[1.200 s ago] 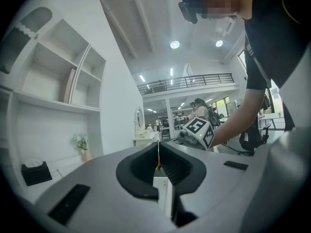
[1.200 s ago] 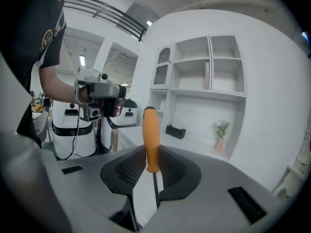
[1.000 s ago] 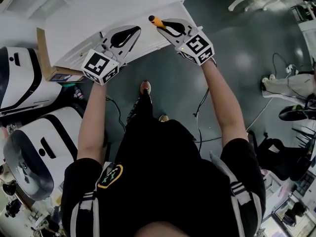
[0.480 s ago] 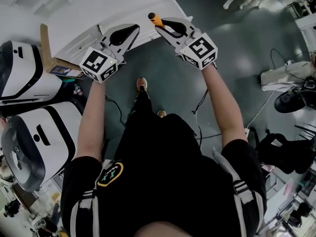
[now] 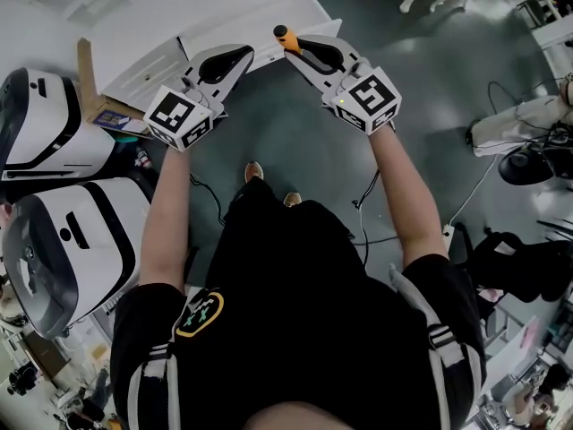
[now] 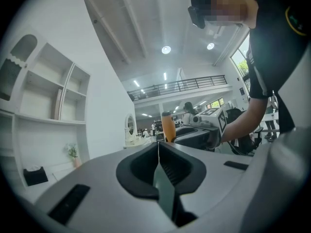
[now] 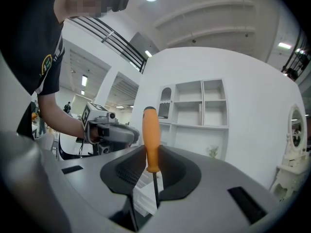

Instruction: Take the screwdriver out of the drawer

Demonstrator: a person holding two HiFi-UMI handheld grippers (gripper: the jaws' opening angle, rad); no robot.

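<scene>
The screwdriver (image 7: pixel 151 139) has an orange handle and a thin dark shaft. My right gripper (image 5: pixel 292 48) is shut on the shaft, with the handle standing upright above the jaws. In the head view the handle (image 5: pixel 285 37) shows just off the near corner of the white cabinet (image 5: pixel 224 12). The handle (image 6: pixel 168 127) also appears beyond the left jaws in the left gripper view. My left gripper (image 5: pixel 240 55) hangs beside the right one at the cabinet's near edge, shut, its pads meeting with nothing between them. I cannot make out the drawer itself.
Two large white machines (image 5: pixel 54 137) (image 5: pixel 67 249) stand at the left, with a cardboard box (image 5: pixel 87 92) by the cabinet. Cables (image 5: pixel 360 218) trail over the dark floor. A black chair (image 5: pixel 515 267) is at the right. White wall shelves (image 7: pixel 200 105) stand ahead.
Both grippers have drawn back from the white cabinet and risen a little, the right one carrying the screwdriver. The cabinet has slid up and left in the head view.
</scene>
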